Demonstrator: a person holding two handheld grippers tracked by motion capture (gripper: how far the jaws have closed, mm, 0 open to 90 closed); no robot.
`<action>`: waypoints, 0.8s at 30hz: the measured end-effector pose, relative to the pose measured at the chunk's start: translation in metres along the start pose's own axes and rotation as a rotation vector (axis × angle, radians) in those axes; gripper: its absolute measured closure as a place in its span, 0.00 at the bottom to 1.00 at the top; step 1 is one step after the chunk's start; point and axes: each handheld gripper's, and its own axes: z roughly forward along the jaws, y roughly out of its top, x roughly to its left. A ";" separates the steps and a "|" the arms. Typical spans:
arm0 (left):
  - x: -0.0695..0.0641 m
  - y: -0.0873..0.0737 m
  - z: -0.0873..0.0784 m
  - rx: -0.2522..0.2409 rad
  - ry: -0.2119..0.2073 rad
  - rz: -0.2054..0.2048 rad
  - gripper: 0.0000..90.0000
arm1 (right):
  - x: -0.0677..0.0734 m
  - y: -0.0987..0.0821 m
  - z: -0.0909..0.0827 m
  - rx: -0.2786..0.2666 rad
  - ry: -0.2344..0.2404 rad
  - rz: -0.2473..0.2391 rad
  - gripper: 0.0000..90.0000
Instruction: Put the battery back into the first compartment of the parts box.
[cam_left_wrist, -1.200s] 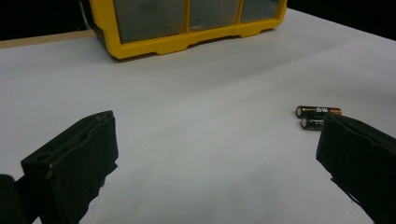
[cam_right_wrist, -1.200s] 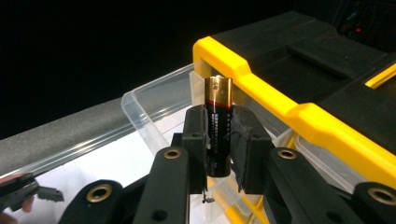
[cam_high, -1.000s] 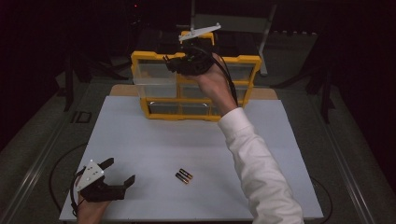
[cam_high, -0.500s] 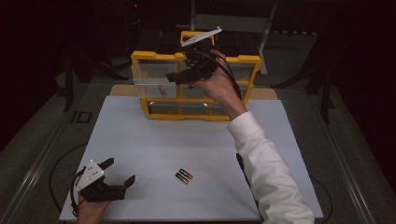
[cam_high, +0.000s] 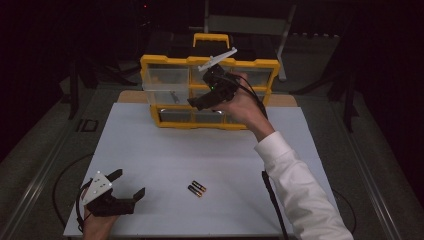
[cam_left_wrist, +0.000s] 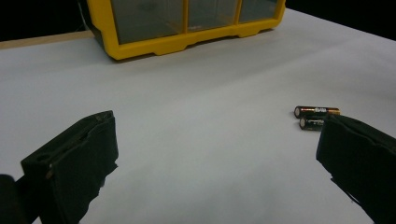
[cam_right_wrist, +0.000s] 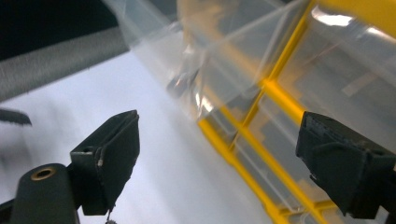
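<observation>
The right tool (cam_high: 200, 102) hangs in the air in front of the yellow drawer cabinet (cam_high: 210, 95) at the far edge of the white tabletop (cam_high: 200, 155), level with its middle row of clear drawers. Its jaws have just been opening and now stand wide apart with nothing between them; in the right gripper view a clear drawer (cam_right_wrist: 219, 70) juts out of the yellow frame just ahead of them. The left tool (cam_high: 120, 192) rests low at the near left corner of the tabletop, its jaws also spread and empty. Two batteries (cam_high: 197, 188) lie side by side, touching, on the tabletop to the right of the left tool and well apart from the cabinet.
</observation>
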 end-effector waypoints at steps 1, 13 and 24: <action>0.000 0.000 0.000 0.000 0.000 -0.001 0.00 | 0.001 -0.002 0.001 0.007 -0.003 -0.007 0.15; 0.000 0.000 0.000 0.002 -0.002 0.000 0.00 | 0.016 -0.038 0.024 0.095 0.022 -0.059 0.16; -0.001 0.000 0.001 0.003 -0.001 0.000 0.00 | 0.036 -0.065 0.038 0.167 0.044 -0.108 0.18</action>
